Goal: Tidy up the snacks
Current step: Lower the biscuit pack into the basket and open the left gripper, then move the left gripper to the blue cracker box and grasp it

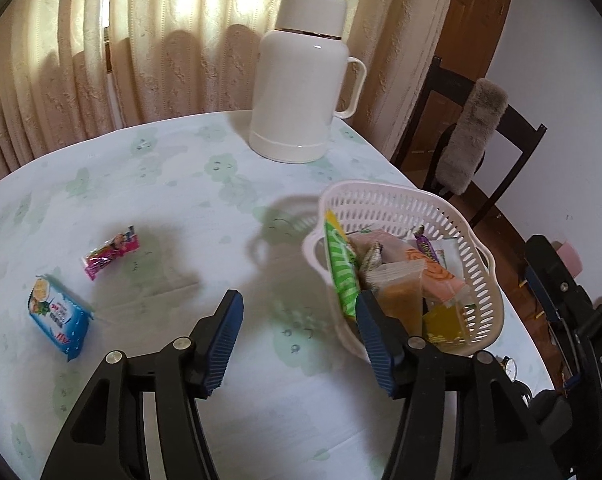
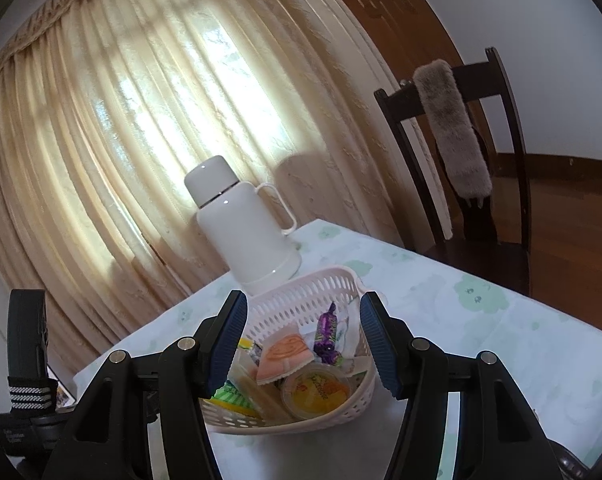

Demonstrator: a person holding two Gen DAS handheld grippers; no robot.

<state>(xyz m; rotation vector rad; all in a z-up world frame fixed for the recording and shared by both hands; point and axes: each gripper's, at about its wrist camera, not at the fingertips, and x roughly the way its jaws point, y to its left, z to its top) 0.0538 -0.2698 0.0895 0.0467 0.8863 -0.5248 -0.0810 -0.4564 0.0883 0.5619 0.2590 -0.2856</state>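
A white slotted basket (image 1: pixel 401 200) holds several snack packets, among them a green striped one (image 1: pixel 343 268) and an orange-pink one (image 1: pixel 437 272). It also shows in the right wrist view (image 2: pixel 313 284), with a jelly cup (image 2: pixel 317 390) and a purple candy (image 2: pixel 327 336) inside. A pink packet (image 1: pixel 111 252) and a blue packet (image 1: pixel 59 316) lie loose on the table at the left. My left gripper (image 1: pixel 299 308) is open and empty, above the table just left of the basket. My right gripper (image 2: pixel 303 308) is open and empty, above the basket.
A white thermos jug (image 1: pixel 301 80) stands at the table's far edge before the curtain. A dark wooden chair (image 2: pixel 481 200) with a grey fuzzy cover stands beyond the table's right side. The tablecloth (image 1: pixel 181 184) is pale with green cloud prints.
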